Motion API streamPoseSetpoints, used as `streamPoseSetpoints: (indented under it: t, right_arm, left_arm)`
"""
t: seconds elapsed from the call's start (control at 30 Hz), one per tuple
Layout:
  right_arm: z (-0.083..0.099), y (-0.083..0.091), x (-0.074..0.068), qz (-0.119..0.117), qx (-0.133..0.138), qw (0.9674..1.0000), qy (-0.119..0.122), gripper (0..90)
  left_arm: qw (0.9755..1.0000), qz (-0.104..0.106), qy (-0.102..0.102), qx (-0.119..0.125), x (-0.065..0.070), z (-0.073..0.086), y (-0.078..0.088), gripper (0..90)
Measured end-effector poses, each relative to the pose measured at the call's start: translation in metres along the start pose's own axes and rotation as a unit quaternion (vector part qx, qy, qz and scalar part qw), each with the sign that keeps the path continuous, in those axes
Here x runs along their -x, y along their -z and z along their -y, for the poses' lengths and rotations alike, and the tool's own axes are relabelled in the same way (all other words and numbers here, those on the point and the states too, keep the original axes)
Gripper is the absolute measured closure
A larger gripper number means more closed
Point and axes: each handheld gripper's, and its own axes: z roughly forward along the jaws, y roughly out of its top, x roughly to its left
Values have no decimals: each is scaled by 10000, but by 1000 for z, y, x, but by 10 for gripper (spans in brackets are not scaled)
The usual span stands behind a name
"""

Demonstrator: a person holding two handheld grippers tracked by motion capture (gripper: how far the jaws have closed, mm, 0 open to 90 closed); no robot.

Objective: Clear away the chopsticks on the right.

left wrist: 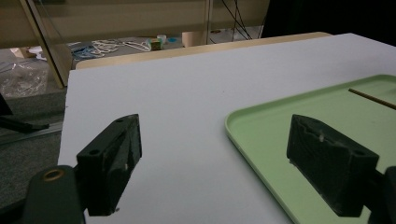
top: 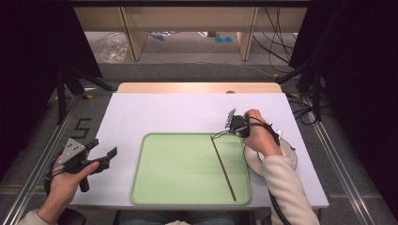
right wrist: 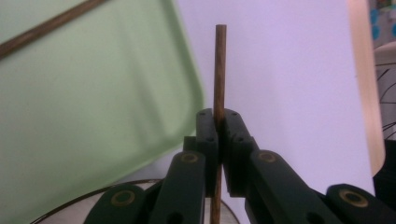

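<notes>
Your right gripper (right wrist: 218, 122) is clamped on a thin dark-brown wooden stick (right wrist: 219, 70), round, straight, poking past the jaws over the white table (right wrist: 289, 70). 2nd stick (top: 223, 168) lies diagonal in the green tray (top: 187, 199). Left gripper (left wrist: 215, 168) wide apart, nothing btw jaws.

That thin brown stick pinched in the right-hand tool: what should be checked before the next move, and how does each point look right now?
1. Right gripper shut on the held stick: ok, both pads clamp it.
2. Stick centred in the jaws: ok, it passes straight up between them.
3. Green tray has free room: ok, just one other stick lies at its right side.
4. Left gripper out of the way: ok, open beside the tray's left edge, nothing between its jaws.
5. White dish under the right hand holds more sticks: cannot tell.
</notes>
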Motion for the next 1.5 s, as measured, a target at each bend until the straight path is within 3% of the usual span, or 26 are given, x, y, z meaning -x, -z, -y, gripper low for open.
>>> streamPoseSetpoints:
  t: [0.3,0.33,0.37,0.4,0.5,0.57,0.63,0.67,0.83,0.87,0.9,0.93,0.97,1.0,1.03,1.07,1.1,1.13,1.17,1.2,1.3,1.33,1.37,1.4,1.47,1.5]
  right_arm:
    - [-4,15,3,350,430,9983,-164,876]
    - [-5,21,5,559,646,9960,-253,876]
    - [-5,21,5,559,646,9960,-253,876]
    - [-6,27,6,734,867,9927,-413,877]
    - [-6,32,7,808,1057,9893,-597,877]
    - [-5,38,10,920,1355,9828,-850,877]
    - [-5,40,11,910,1423,9809,-961,877]
    - [-3,44,12,884,1617,9757,-1188,877]
    - [-1,48,16,815,1784,9690,-1505,877]
    - [1,50,17,889,1945,9635,-1612,877]
    - [1,50,17,889,1945,9635,-1612,877]
    - [2,52,19,925,2115,9576,-1724,877]
    - [2,52,19,925,2115,9576,-1724,877]
    - [3,56,20,949,2241,9519,-1863,877]
    - [3,56,20,949,2241,9519,-1863,877]
    - [3,59,21,1013,2377,9451,-2003,877]
    - [3,59,21,1013,2377,9451,-2003,877]
    - [4,63,22,1055,2548,9373,-2133,877]
    - [4,63,22,1055,2548,9373,-2133,877]
    - [5,65,23,974,2713,9311,-2236,877]
    - [6,67,24,892,2771,9270,-2365,877]
    - [6,69,24,838,2832,9220,-2503,877]
    - [6,69,24,838,2832,9220,-2503,877]
    - [6,70,24,890,2961,9157,-2569,877]
    - [6,71,24,833,2970,9153,-2590,877]
    - [6,72,24,851,3061,9110,-2631,877]
  left_arm:
    - [10000,-4,3,-5,0,0,0,181]
    - [10000,-7,1,-2,0,0,0,181]
    - [10000,-7,1,-2,0,0,0,181]
    - [10000,-5,5,-7,0,0,0,181]
    - [10000,-8,9,-4,-1,0,0,182]
    - [10000,-9,11,1,0,0,0,181]
    - [10000,-12,8,-1,0,0,0,181]
    - [10000,-7,7,-6,0,0,0,181]
    - [10000,-9,1,-14,0,0,0,181]
    - [10000,-8,-1,-15,0,0,0,181]
    - [10000,-8,-1,-15,0,0,0,181]
    - [10000,-8,0,-11,0,0,0,181]
    - [10000,-8,3,-12,0,0,0,181]
    - [10000,-12,3,-8,-1,0,0,181]
    - [10000,-10,1,-7,-1,0,0,181]
    - [10000,-13,0,-8,-1,0,0,181]
    - [10000,-16,4,-4,0,0,0,181]
    - [10000,-11,5,-4,0,0,0,181]
    - [10000,-13,3,-5,0,0,0,181]
    - [10000,-15,4,-8,-1,0,0,181]
    - [10000,-20,4,-9,-1,0,0,181]
    - [10000,-30,23,-2,-1,0,0,181]
    - [10000,-30,23,-2,-1,0,0,181]
    - [10000,-28,21,-4,-1,0,0,181]
    - [10000,-28,16,-10,-1,0,0,181]
    - [10000,-28,23,-5,-1,0,0,181]
